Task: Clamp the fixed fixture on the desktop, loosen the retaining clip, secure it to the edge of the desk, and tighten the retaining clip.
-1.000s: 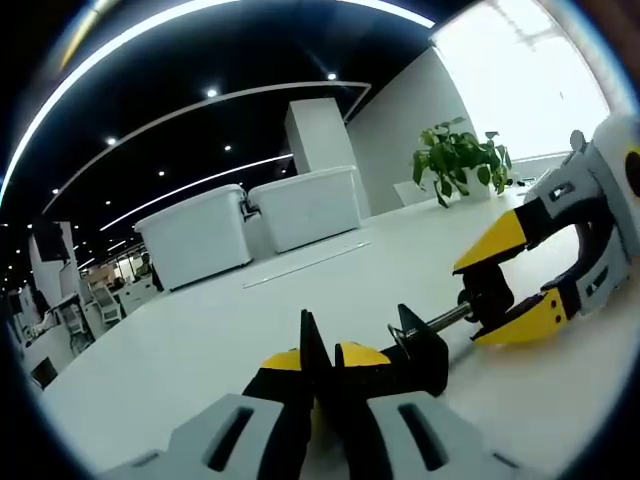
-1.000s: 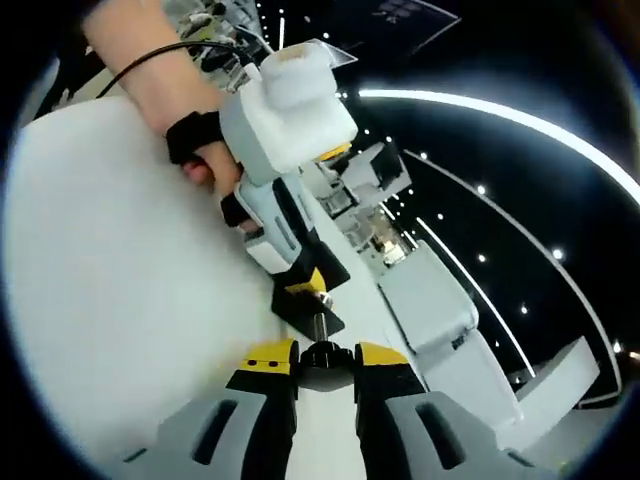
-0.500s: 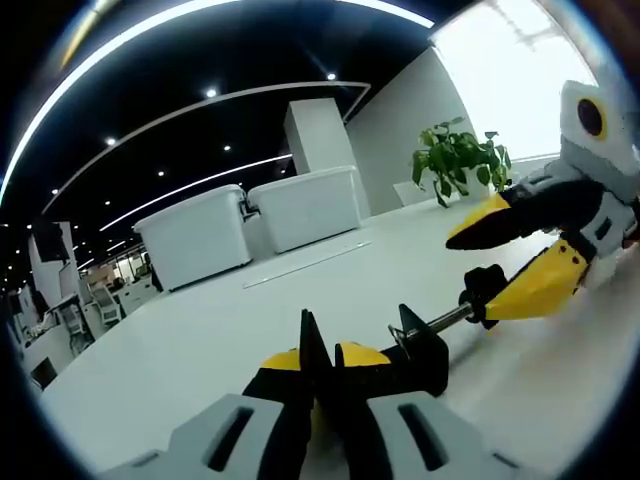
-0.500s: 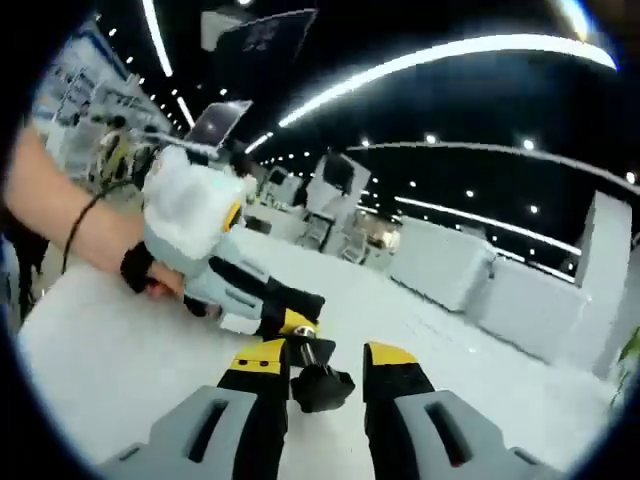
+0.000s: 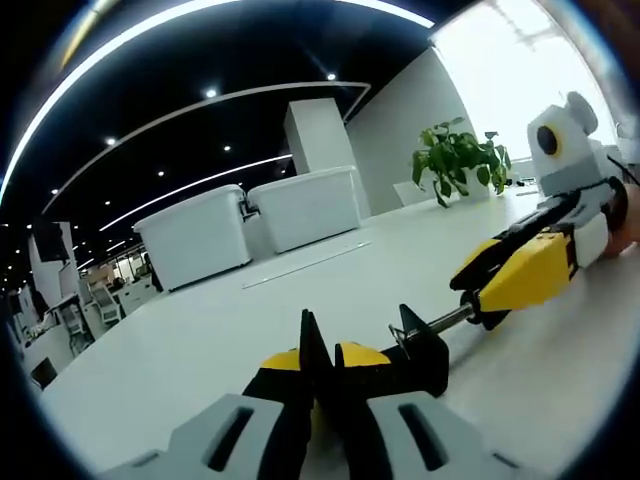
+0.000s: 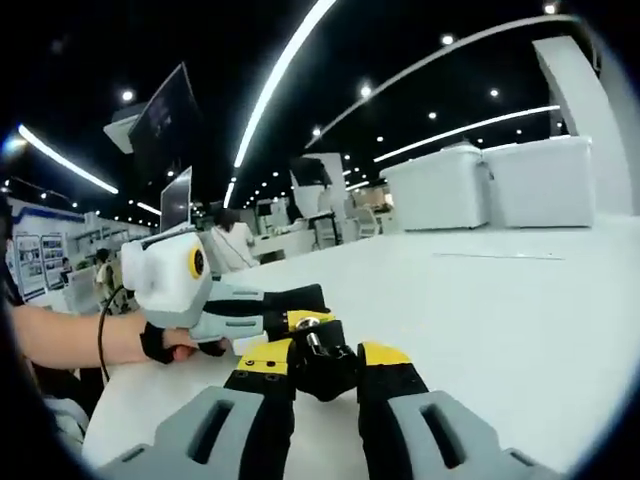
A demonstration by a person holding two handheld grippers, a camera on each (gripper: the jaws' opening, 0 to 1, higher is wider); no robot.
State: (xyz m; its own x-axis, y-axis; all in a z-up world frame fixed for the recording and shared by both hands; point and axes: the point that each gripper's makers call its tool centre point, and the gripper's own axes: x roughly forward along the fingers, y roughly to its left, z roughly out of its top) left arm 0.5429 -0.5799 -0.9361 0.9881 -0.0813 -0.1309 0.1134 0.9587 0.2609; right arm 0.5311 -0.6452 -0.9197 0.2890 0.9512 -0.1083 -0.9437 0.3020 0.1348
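Loosening is the step in hand: the left gripper (image 5: pixel 322 362) is clenched on the black fixture (image 5: pixel 420 352) lying on the white desk (image 5: pixel 200 340), while the right gripper (image 6: pixel 323 360) grasps the knob (image 6: pixel 322 362) on the fixture's screw (image 5: pixel 440 322). Best to hold the body dead steady and turn only the knob. Fixture's near end is hidden behind the jaws, and how far the clip has opened is hard to make out

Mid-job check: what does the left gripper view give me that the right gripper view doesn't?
Left gripper view: a potted plant and the right gripper at the screw end. Right gripper view: a hand holding the left gripper, with monitors behind. Both: the clamp fixture, the white desk and two white bins.
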